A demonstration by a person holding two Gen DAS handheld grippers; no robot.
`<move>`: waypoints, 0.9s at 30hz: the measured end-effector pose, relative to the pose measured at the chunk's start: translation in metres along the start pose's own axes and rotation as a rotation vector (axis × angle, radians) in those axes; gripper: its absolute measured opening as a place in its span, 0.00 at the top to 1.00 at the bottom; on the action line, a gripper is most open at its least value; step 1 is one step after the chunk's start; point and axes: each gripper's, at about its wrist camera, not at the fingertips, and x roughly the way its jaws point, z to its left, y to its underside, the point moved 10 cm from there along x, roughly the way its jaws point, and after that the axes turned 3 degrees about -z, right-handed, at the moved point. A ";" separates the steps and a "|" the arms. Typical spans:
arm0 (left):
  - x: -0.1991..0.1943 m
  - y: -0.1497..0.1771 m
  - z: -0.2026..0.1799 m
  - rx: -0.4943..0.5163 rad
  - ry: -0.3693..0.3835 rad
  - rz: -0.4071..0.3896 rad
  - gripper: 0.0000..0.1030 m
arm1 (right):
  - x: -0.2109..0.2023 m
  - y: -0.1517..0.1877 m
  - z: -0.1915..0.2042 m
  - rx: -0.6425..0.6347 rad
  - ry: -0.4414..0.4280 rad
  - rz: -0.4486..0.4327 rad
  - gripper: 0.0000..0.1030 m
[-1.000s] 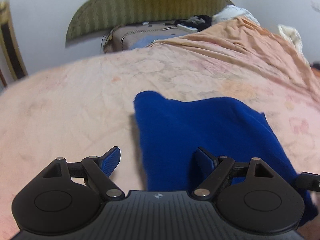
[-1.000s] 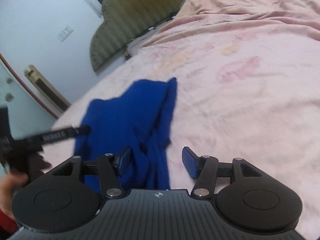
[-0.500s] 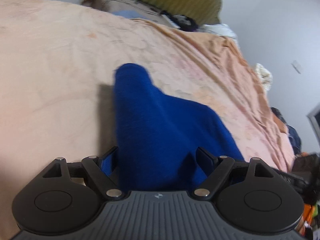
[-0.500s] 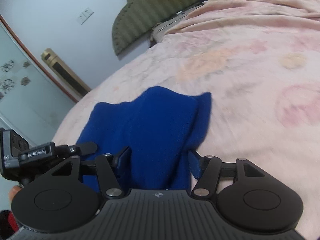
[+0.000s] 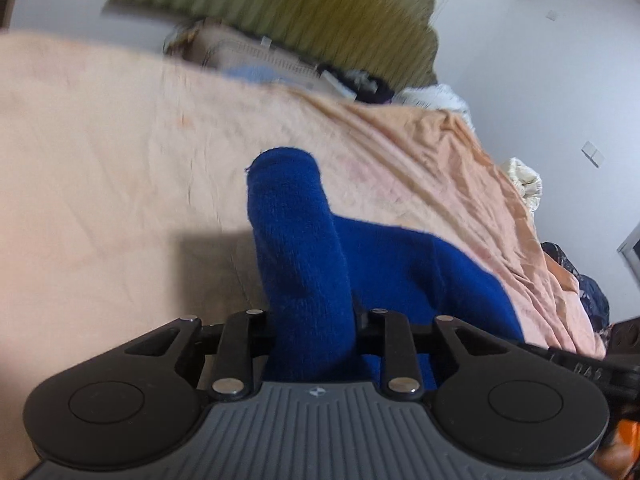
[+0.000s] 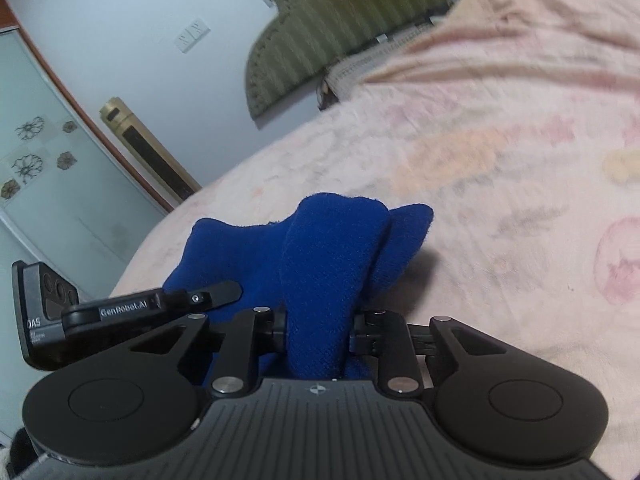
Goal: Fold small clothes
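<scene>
A small blue knit garment [image 5: 304,248] lies on a pink floral bedsheet [image 5: 100,160]. My left gripper [image 5: 314,320] is shut on a bunched fold of the garment, which stands up between the jaws and hides the fingertips. In the right wrist view the same blue garment [image 6: 320,264] is pinched in my right gripper [image 6: 318,328], also shut on a raised fold. The left gripper's body [image 6: 100,312] shows at the left of the right wrist view, close beside the garment.
An olive striped headboard [image 5: 280,8] stands at the far end of the bed, with clutter [image 5: 360,80] near it. White wall and a glass door [image 6: 40,168] lie left of the bed. Crumpled bedding [image 5: 524,184] sits at the right edge.
Both grippers were open around the garment's edge and have closed on it. The cloth is now bunched up between each pair of jaws and lifted a little.
</scene>
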 end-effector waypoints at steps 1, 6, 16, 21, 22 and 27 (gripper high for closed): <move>-0.013 -0.003 -0.005 0.019 -0.002 -0.023 0.75 | -0.007 -0.002 0.008 -0.006 -0.009 -0.013 0.74; -0.093 -0.015 -0.026 0.083 0.011 -0.139 0.77 | -0.058 -0.006 0.048 -0.029 -0.086 -0.068 0.75; -0.190 -0.051 -0.021 0.071 0.063 -0.259 0.81 | -0.126 -0.019 0.111 0.094 -0.397 -0.059 0.86; -0.132 -0.027 0.020 -0.088 0.021 -0.070 0.69 | -0.099 -0.026 0.052 -0.133 0.127 -0.132 0.78; -0.117 -0.018 0.028 -0.116 0.014 -0.022 0.62 | -0.095 -0.025 0.036 -0.148 0.212 -0.137 0.77; -0.063 0.020 0.035 -0.113 -0.050 0.106 0.59 | -0.088 -0.009 0.004 -0.045 0.196 -0.086 0.73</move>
